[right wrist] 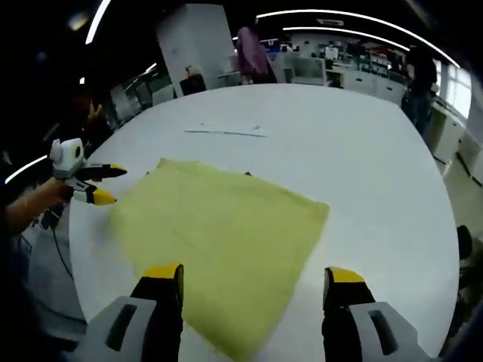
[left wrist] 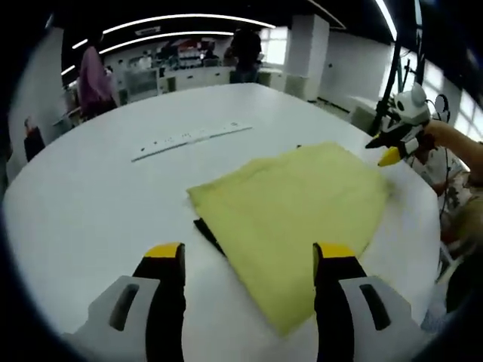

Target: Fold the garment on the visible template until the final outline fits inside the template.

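Flat on a white table (left wrist: 90, 204) lies a folded yellow garment (left wrist: 294, 207) (dark template (left wrist: 207, 234) peeking beneath). Left gripper (left wrist: 249, 260) and right gripper (right wrist: 249, 279) hover above it, jaws wide, holding nothing.

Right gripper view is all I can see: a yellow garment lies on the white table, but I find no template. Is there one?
Observer: Yes. In the left gripper view a dark template corner sticks out from under the yellow garment, near the left gripper.
Operator: Does that gripper hold the cloth?
Observer: No. Its fingers stand wide apart and grip nothing.
Operator: How does my gripper look from outside?
Observer: The right gripper is at the garment's far corner; whether it touches the cloth, I cannot tell.
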A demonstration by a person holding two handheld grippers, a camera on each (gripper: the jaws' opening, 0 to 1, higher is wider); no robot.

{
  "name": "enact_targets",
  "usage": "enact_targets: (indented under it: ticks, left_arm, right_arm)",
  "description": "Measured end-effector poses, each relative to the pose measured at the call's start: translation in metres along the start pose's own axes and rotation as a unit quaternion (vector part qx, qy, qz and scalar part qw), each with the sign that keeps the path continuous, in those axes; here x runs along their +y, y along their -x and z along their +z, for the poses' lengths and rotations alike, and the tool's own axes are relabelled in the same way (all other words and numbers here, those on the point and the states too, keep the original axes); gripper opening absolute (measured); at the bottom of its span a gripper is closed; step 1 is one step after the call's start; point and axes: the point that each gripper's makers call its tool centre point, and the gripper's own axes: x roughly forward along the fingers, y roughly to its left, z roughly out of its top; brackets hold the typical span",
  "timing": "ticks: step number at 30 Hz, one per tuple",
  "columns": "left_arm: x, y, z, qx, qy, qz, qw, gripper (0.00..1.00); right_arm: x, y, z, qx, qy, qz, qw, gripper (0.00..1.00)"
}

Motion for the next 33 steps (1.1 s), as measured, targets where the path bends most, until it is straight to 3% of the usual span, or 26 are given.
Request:
enact_targets:
  ticks: [8, 11, 16, 24, 28, 33]
  left_arm:
    - [-0.015, 0.008, -0.019, 0.005, 0.014, -0.006, 0.9999, 0.57]
    - [-0.016, 0.011, -0.024, -0.001, 0.046, 0.002, 0.9990, 0.47]
    - [-0.018, 0.015, -0.040, 0.008, 0.051, 0.006, 0.9987, 0.42]
    - [-0.022, 0.017, -0.056, 0.028, 0.073, -0.002, 0.9969, 0.30]
    - [-0.027, 0.017, -0.062, 0.032, 0.121, -0.018, 0.9920, 0.16]
    - [-0.027, 0.020, -0.066, 0.039, 0.109, -0.012, 0.9932, 0.10]
  right_arm:
    - [0.008, 0.010, -0.027, 0.005, -0.009, 0.006, 0.9999, 0.68]
    - [0.012, 0.013, -0.036, 0.004, -0.016, 0.009, 0.9998, 0.65]
    - [0.016, 0.014, -0.052, 0.010, -0.025, 0.011, 0.9996, 0.59]
    - [0.018, 0.015, -0.069, 0.008, -0.039, 0.013, 0.9991, 0.42]
    - [0.016, 0.015, -0.072, 0.004, -0.043, 0.009, 0.9990, 0.30]
    - [0.015, 0.015, -0.075, -0.006, -0.054, 0.014, 0.9984, 0.18]
